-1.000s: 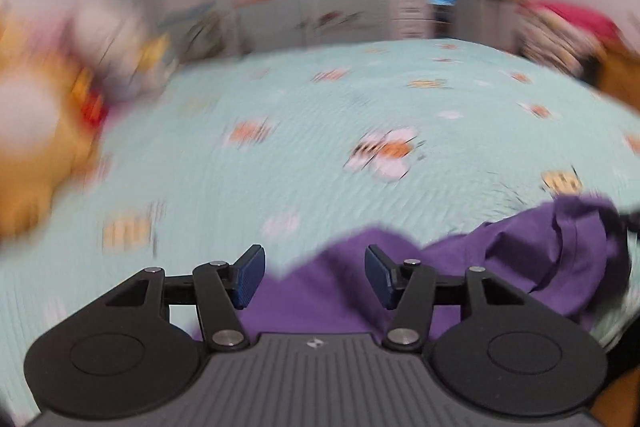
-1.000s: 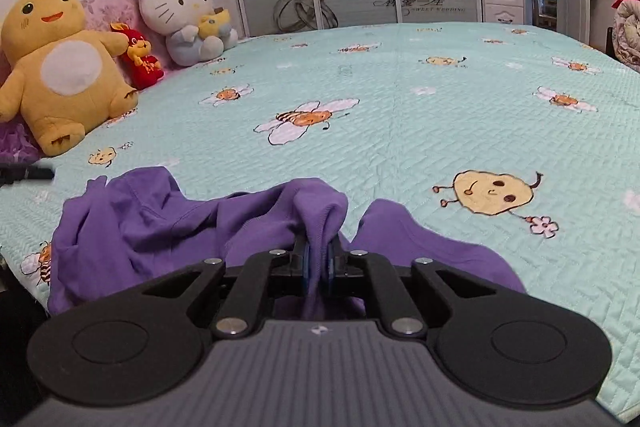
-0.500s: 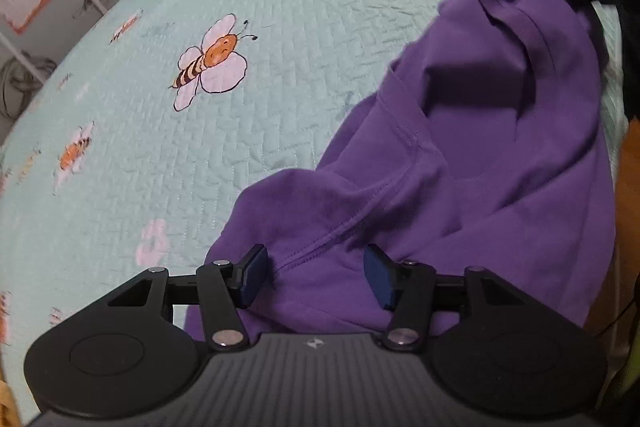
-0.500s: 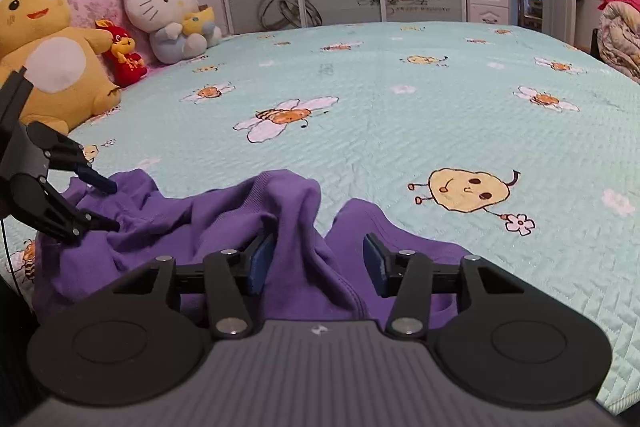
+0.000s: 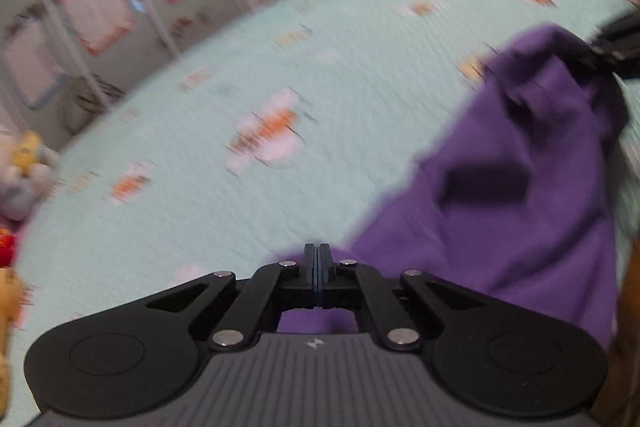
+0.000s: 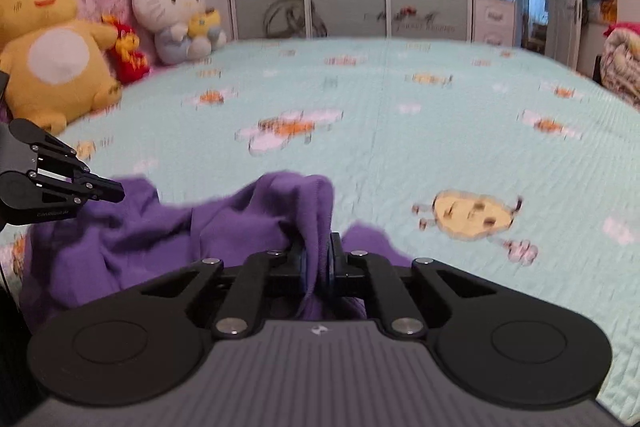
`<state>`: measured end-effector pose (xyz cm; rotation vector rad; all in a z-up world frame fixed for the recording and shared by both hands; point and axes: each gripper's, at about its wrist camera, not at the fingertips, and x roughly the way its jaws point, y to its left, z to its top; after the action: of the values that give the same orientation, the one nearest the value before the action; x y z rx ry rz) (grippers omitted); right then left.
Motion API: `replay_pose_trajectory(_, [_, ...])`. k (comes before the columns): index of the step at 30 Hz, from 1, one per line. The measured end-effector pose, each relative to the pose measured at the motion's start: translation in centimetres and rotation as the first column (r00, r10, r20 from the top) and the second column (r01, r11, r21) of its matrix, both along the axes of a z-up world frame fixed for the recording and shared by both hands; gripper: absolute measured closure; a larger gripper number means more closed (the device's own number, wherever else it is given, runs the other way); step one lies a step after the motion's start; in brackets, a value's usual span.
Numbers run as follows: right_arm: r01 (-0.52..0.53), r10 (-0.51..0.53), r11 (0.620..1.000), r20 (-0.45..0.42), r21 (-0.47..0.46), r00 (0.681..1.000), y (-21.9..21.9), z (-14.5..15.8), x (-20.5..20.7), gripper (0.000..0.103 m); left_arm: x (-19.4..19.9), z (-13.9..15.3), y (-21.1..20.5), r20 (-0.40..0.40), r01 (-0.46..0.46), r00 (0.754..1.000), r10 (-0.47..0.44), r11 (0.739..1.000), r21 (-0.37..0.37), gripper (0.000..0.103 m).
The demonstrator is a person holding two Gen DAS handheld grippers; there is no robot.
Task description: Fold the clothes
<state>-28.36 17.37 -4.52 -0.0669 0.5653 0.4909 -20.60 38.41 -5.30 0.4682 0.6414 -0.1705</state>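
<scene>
Both claws now grip the cloth. The left gripper [image 5: 318, 259], wide open over the hem half a second ago, shows its jaws pressed flat together at the lower centre of its frame, purple fabric visible just beneath and behind them; whether cloth lies between the pads cannot be told there, but the right wrist view shows its tip [image 6: 114, 191] touching the garment's edge at the left of that frame. The right gripper [image 6: 318, 255], also open half a second ago, is clamped on a raised ridge of the purple shirt [image 6: 160, 239].

The shirt [image 5: 520, 187] lies rumpled at the near edge of the mint bee-print bedspread [image 6: 400, 107], filling the right side of the left wrist frame.

Two holds on one garment suggest it is about to be lifted or spread; the blur hints at motion. Plush toys [image 6: 52, 55] sit upper left.
</scene>
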Motion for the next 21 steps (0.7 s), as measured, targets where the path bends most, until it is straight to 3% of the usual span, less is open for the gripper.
replay_pose_trajectory(3, [0.005, -0.005, 1.0, 0.031, 0.005, 0.999, -0.4, 1.0, -0.3, 0.095, 0.4, 2.3, 0.9, 0.01, 0.011, 1.0, -0.011, 1.0, -0.02, 0.103])
replay_pose_trajectory(7, [0.012, -0.013, 1.0, 0.073, 0.011, 0.997, -0.8, 2.4, -0.7, 0.095, 0.6, 1.6, 0.6, -0.11, 0.121, 0.987, -0.114, 0.991, 0.059, 0.094])
replay_pose_trajectory(9, [0.015, -0.016, 1.0, 0.094, 0.014, 0.995, -1.1, 3.0, -0.9, 0.094, 1.2, 0.4, 0.6, -0.192, 0.164, 0.97, -0.147, 0.983, 0.079, 0.081])
replay_pose_trajectory(11, [0.021, -0.022, 1.0, 0.074, 0.014, 0.997, -1.1, 2.5, -1.0, 0.094, 1.8, -0.7, 0.7, -0.237, 0.191, 0.957, -0.168, 0.978, 0.078, 0.055])
replay_pose_trajectory(13, [0.031, -0.031, 0.999, 0.057, 0.01, 0.998, -0.9, 2.2, -1.0, 0.094, 2.3, -1.5, 0.9, -0.258, 0.209, 0.949, -0.18, 0.974, 0.09, 0.041])
replay_pose_trajectory(16, [0.037, -0.038, 0.999, 0.04, 0.012, 0.999, -0.7, 2.0, -0.8, 0.092, 3.2, -2.4, 2.0, -0.29, 0.186, 0.944, -0.159, 0.98, 0.067, 0.036])
replay_pose_trajectory(17, [0.038, -0.039, 0.999, 0.034, 0.014, 0.999, -0.7, 1.9, -0.7, 0.092, 3.4, -2.7, 2.3, -0.293, 0.164, 0.946, -0.141, 0.985, 0.056, 0.03])
replay_pose_trajectory(21, [0.044, -0.044, 0.999, 0.022, 0.008, 0.999, -0.7, 1.5, -0.5, 0.09, 4.2, -3.9, 3.5, -0.369, 0.114, 0.92, -0.133, 0.991, -0.072, 0.021])
